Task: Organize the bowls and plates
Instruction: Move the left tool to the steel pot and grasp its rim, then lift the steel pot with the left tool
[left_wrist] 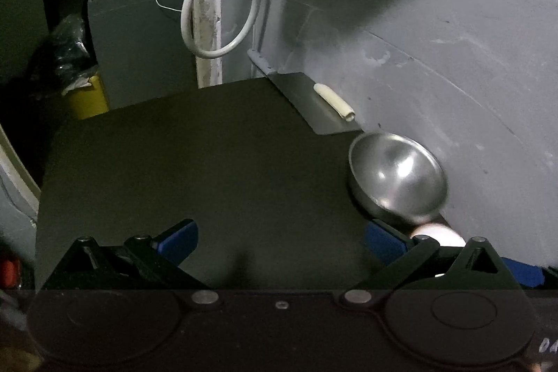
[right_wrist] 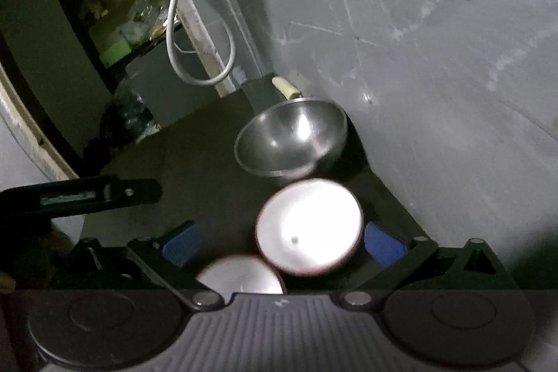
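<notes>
Since we're sorting bowls here, quick notes on how they'll probably handle. On the dark worktop (right_wrist: 181, 162) we've got a steel bowl (right_wrist: 293, 136) sitting far along the right side, close against the grey wall (right_wrist: 436, 58), with a white bowl (right_wrist: 308, 227) just near of it and a second white dish (right_wrist: 240, 274) nearer still, partly hidden under our camera.

Our right claw (right_wrist: 282, 244) has its blue pads wide apart, and the white bowl sits between them, closer to the right pad; we can't tell if it touches. Our left claw (left_wrist: 280, 243) is also spread open with nothing in it, over bare worktop, steel bowl off to its far right.

Our guess: the steel one is light, stiff and slick, so it'll want to skate or spin if we pinch the curved wall. Best bet is the rim, one pad inside and one outside. The white ones look ceramic or melamine, heavier and chippable, so same rim grip, and set them down gently when nesting. That glossy surface looks slippery too.
</notes>
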